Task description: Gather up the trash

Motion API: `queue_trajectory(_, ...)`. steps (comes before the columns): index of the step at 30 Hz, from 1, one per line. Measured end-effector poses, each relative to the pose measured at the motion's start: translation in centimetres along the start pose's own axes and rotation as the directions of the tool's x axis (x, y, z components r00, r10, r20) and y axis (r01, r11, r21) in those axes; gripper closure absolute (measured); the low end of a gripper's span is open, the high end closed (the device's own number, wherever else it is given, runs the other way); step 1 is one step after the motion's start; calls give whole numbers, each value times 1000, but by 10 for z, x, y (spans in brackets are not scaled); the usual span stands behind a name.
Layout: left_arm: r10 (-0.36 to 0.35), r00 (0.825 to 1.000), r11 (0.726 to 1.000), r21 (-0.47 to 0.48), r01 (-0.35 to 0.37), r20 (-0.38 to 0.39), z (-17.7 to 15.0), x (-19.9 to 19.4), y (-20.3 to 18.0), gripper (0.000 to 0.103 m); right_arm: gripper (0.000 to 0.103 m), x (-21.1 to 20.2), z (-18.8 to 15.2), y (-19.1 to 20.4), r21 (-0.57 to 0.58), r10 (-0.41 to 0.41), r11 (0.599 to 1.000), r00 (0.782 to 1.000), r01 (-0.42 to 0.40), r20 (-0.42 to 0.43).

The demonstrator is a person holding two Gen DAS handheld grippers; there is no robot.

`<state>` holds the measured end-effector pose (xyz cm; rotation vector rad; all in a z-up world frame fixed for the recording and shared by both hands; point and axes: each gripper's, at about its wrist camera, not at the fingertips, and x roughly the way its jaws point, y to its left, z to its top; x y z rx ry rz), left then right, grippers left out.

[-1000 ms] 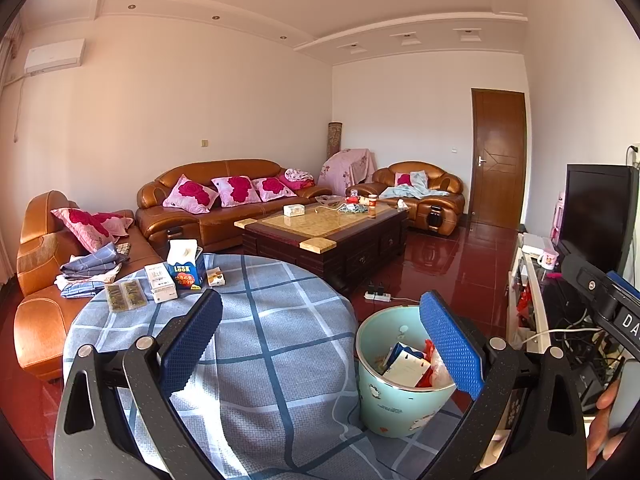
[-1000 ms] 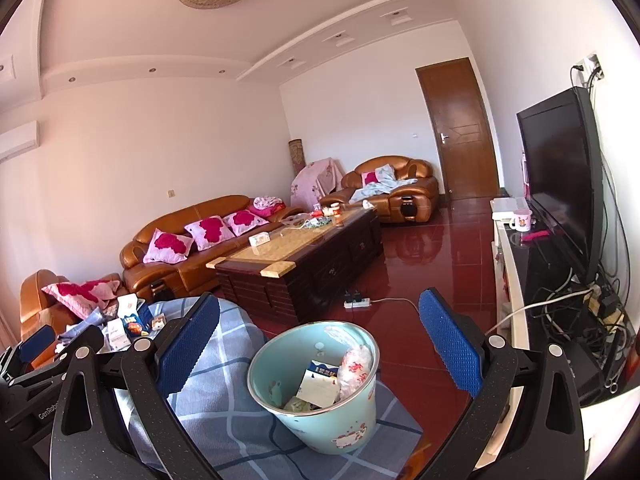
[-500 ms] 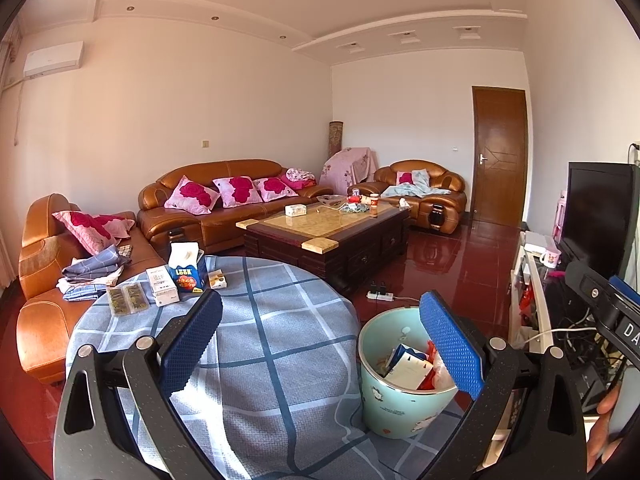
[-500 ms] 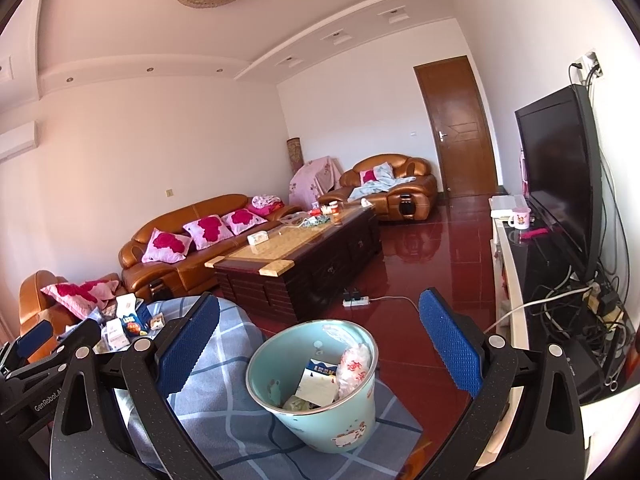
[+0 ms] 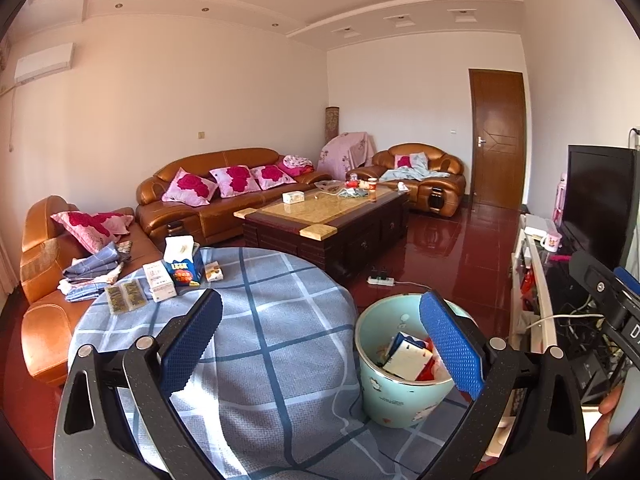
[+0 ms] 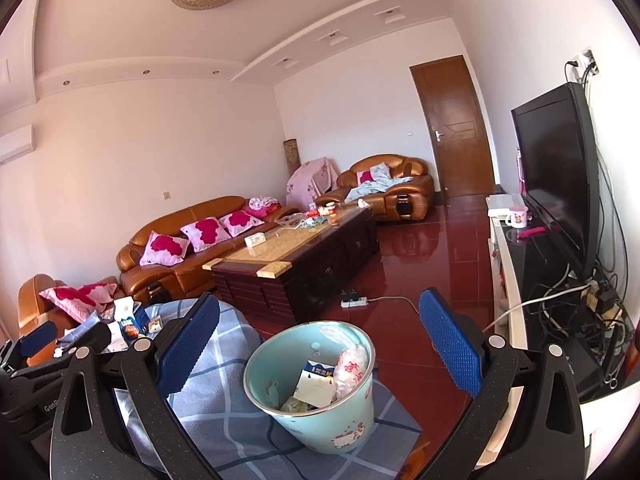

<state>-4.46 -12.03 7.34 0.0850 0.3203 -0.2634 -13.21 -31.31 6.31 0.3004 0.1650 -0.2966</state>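
Foil packets (image 5: 125, 297): two flat, dark-and-gold sachets lying side by side at the far left edge of my table (image 5: 256, 344). I judge them light, thin and slick; I would pinch one by a short edge, since a flat face gives my pads nothing to bite.
White carton (image 5: 160, 282): small, crisp-cornered cardboard just right of the packets. Probably light and stiff; I would take it across its narrow sides.
Blue tissue box (image 5: 183, 267): upright cardboard with white paper at its top, touching the white carton. Stiff walls, likely to dent under a hard squeeze. Whether it counts as trash I cannot tell.
Small yellow box (image 5: 213, 271): low and flat, just beside the tissue box. Light by my guess; grip across its width.
Tablecloth: soft checked blue-grey fabric over the round table; it could bunch if I scrape low.
My left claw (image 5: 320, 344): blue ribbed pads spread wide apart, holding nothing, hanging over the cloth well short of the clutter.
Bin (image 6: 316, 424): smooth, pale turquoise, tapered, with a metal rim, standing on the table's right edge. It holds a white card, crinkly clear plastic and red wrappers, all soft and light.
My right claw (image 6: 320, 344): pads equally wide apart, empty, above the bin.
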Motion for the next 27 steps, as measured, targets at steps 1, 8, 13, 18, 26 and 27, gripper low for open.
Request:
queue_trajectory(1, -10, 1000, 1000, -4, 10, -1, 0, 0, 1, 6, 5, 0, 0, 0, 1, 0, 1000, 1000, 0, -2)
queue_trajectory(8, 8, 1000, 1000, 14, -8, 1, 0, 0, -2, 6, 5, -1, 0, 0, 1, 1, 1000, 1000, -1, -6)
queue_trajectory(13, -10, 1000, 1000, 17, 10, -8, 1, 0, -3, 6, 5, 0, -1, 0, 2, 0, 1000, 1000, 0, -6)
queue_trajectory(18, 2, 1000, 1000, 2, -2, -19, 0, 1, -2, 6, 5, 1, 0, -1, 4, 1, 1000, 1000, -1, -8)
queue_trajectory(26, -1, 1000, 1000, -1, 1, -25, 0, 2, -2, 6, 5, 1, -1, -1, 2, 2, 1000, 1000, -2, -9)
queue_trajectory(27, -4, 1000, 1000, -1, 4, -25, 0, 2, -2, 6, 5, 1, -1, -1, 2, 2, 1000, 1000, -2, -9)
